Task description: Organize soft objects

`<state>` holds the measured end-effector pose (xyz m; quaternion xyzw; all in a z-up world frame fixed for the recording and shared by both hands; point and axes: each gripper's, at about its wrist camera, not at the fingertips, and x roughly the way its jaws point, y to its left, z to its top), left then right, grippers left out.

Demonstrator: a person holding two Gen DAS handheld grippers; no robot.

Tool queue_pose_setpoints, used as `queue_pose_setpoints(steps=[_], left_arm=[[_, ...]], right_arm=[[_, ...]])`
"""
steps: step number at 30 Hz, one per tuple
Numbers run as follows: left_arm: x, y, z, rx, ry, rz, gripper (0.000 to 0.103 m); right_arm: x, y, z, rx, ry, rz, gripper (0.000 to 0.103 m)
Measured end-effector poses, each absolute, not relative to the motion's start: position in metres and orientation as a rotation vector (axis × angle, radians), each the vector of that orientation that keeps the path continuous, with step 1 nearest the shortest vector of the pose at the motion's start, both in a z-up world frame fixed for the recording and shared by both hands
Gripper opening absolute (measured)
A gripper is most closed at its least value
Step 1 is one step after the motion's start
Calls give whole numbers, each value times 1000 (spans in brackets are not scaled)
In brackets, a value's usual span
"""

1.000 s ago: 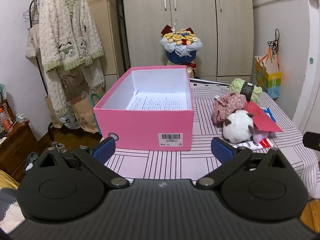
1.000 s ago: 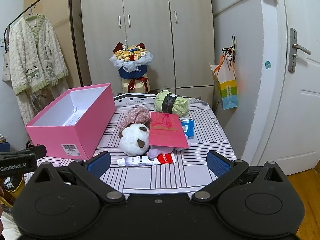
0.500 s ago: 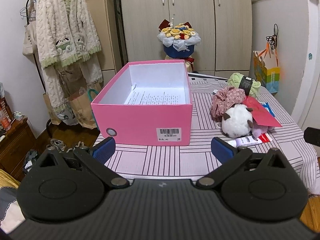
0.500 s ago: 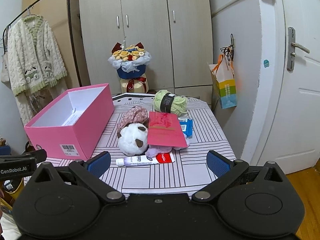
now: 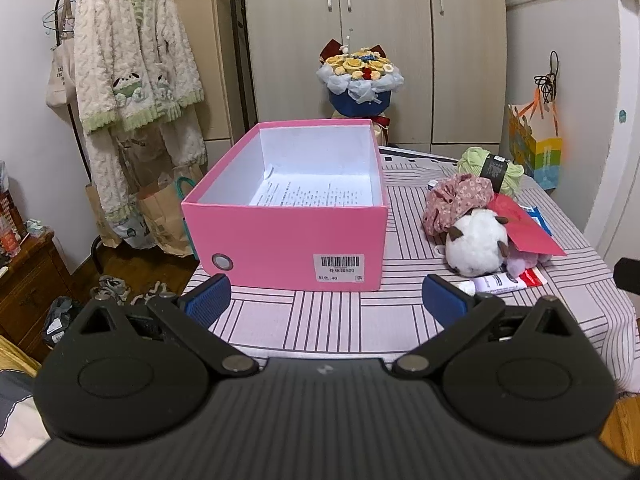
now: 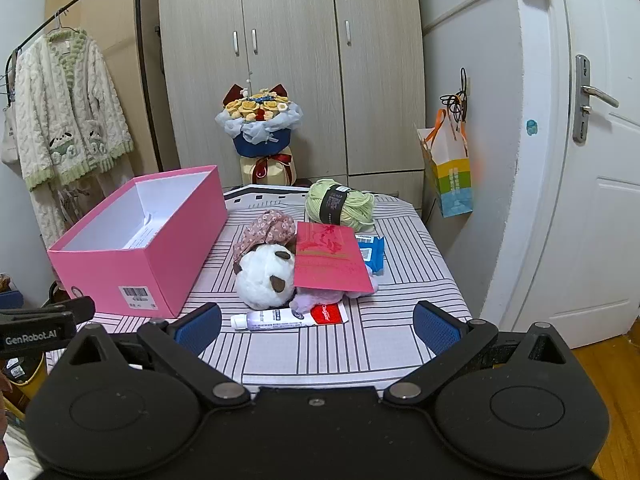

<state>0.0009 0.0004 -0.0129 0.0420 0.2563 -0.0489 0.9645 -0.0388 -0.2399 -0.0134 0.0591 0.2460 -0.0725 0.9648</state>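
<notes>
An open pink box (image 5: 288, 240) (image 6: 132, 268) with a printed sheet inside stands on the left of the striped table (image 6: 340, 344). Right of it lie a white plush panda (image 6: 262, 276) (image 5: 476, 246), a floral fabric piece (image 6: 270, 230) (image 5: 456, 198), a green yarn ball (image 6: 340, 204) (image 5: 490, 166) and a lilac soft item (image 6: 316, 302) under a red envelope (image 6: 330, 258). My left gripper (image 5: 326, 300) is open and empty before the box. My right gripper (image 6: 318, 328) is open and empty before the pile.
A cream tube (image 6: 288, 318) lies at the table's front. A blue packet (image 6: 370, 254) lies beside the envelope. A bouquet (image 6: 260, 128) stands behind the table. A clothes rack with a robe (image 5: 132, 80) is at the left, a door (image 6: 600, 200) at the right.
Both grippers have drawn back and risen slightly from the table. Both stay open and empty. Nothing on the table has moved.
</notes>
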Motion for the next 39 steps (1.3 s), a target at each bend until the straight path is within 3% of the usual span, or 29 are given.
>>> queue_pose_setpoints(steps=[23, 31, 37, 39], left_arm=[[-4, 1, 0, 77, 472, -159, 103], [22, -24, 15, 62, 416, -314, 103], [71, -74, 3, 97, 498, -500, 99], [85, -90, -4, 97, 524, -550, 90]], right_arm=[[-41, -243, -9, 105, 447, -51, 103], [-2, -269, -22, 84, 394, 25, 103], [49, -300, -48, 150, 474, 81, 103], [65, -311, -55, 182, 494, 96, 102]])
